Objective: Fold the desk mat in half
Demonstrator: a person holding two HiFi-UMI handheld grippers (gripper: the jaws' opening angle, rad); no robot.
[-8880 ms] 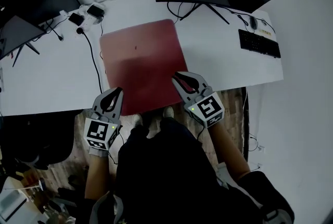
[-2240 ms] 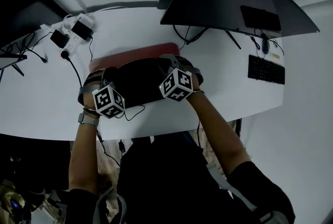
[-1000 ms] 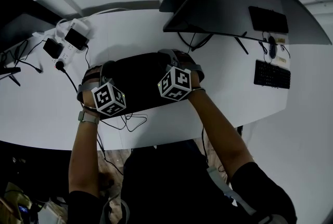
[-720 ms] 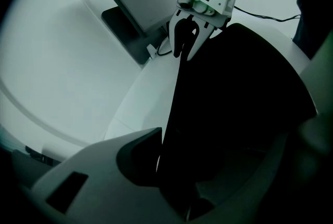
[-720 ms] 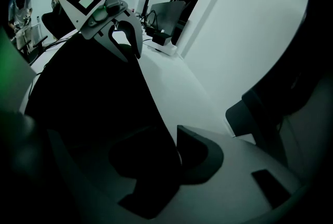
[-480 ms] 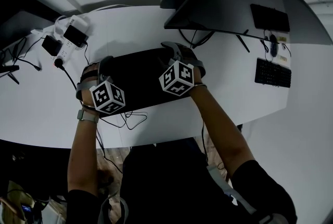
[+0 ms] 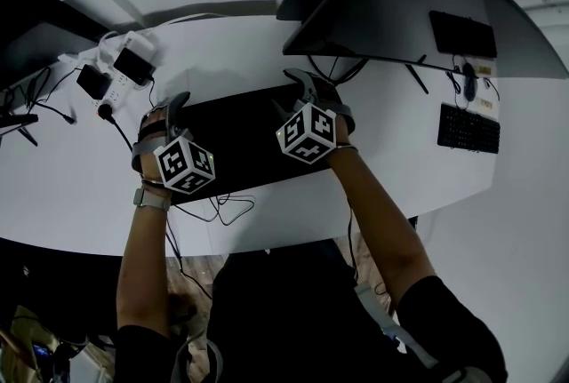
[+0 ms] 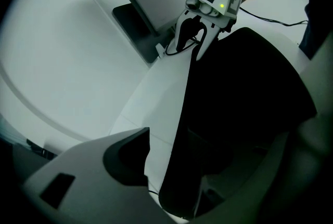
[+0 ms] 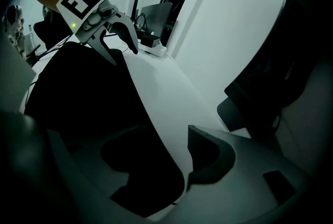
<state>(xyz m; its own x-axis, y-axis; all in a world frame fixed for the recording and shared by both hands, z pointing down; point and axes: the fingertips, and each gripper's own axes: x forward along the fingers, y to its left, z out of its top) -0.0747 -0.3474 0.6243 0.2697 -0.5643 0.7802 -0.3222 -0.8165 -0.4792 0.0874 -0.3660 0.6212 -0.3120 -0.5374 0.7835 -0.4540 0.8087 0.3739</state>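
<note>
We log one dark folded desk mat (image 7: 240, 141) on one white desk (image 7: 400, 150). Two claws, left gripper (image 7: 163, 113) and right gripper (image 7: 320, 97), have just been opening and are released, with the mat's far edge between their jaws.

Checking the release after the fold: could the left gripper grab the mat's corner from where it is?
Probably yes. The left gripper has just been opening its fingers, and the folded mat has its corner lying between them on the desk, with nothing in the way.
</note>
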